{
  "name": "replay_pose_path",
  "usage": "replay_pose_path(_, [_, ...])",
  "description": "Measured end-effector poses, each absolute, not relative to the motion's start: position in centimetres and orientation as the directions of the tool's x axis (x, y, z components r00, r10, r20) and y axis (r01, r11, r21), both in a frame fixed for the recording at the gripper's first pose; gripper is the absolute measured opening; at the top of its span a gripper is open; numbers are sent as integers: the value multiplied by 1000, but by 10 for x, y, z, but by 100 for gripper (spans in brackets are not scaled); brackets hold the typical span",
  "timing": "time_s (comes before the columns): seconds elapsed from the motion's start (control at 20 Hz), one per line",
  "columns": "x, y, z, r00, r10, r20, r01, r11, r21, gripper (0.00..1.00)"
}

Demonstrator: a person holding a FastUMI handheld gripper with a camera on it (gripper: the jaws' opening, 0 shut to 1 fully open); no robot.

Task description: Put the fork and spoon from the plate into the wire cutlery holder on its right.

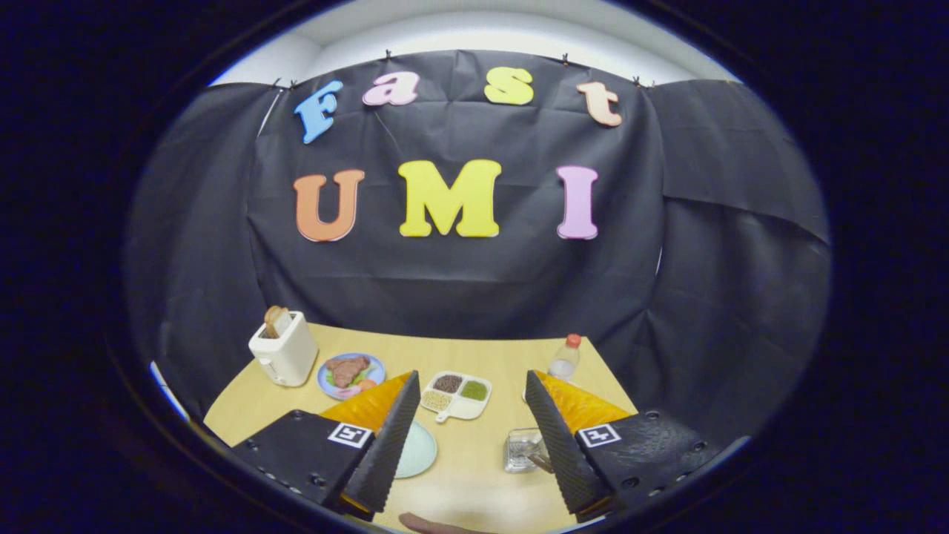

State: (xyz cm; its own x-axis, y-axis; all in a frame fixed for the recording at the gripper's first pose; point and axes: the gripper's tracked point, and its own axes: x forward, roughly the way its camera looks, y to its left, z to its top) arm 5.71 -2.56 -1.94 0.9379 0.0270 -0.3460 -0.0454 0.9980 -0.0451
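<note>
Gripper (pixel 472 386) fingers spread wide apart, holding nothing, above table (pixel 511 356); pale plate (pixel 417 449) partly behind left finger; wire holder (pixel 523 448) beside right finger, a handle poking out; fork and spoon can't be told apart; toaster (pixel 283 351), food plate (pixel 351 373), divided dish (pixel 457 394), bottle (pixel 565 359) beyond.

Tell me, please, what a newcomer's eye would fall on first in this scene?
The open gripper hangs above the wooden table, nothing between its fingers. Beyond them lies a divided white dish of grains, and further left a white toaster with bread beside a blue plate of food. By the right finger stands the wire cutlery holder, with a bottle behind it.
</note>
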Motion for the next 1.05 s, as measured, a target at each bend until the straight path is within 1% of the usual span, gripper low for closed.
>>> replay_pose_path(0.1, [50, -23, 13, 958, 40, -285, -61, 996, -69, 89])
replay_pose_path(0.25, [40, -13, 41, 980, 50, -194, -73, 991, -110, 94])
replay_pose_path(0.35, [34, -10, 48, 985, 56, -163, -78, 989, -126, 95])
replay_pose_path(0.8, [20, -4, 49, 989, 60, -135, -74, 992, -105, 95])
replay_pose_path(1.05, [19, 0, 45, 987, 68, -145, -82, 992, -92, 95])
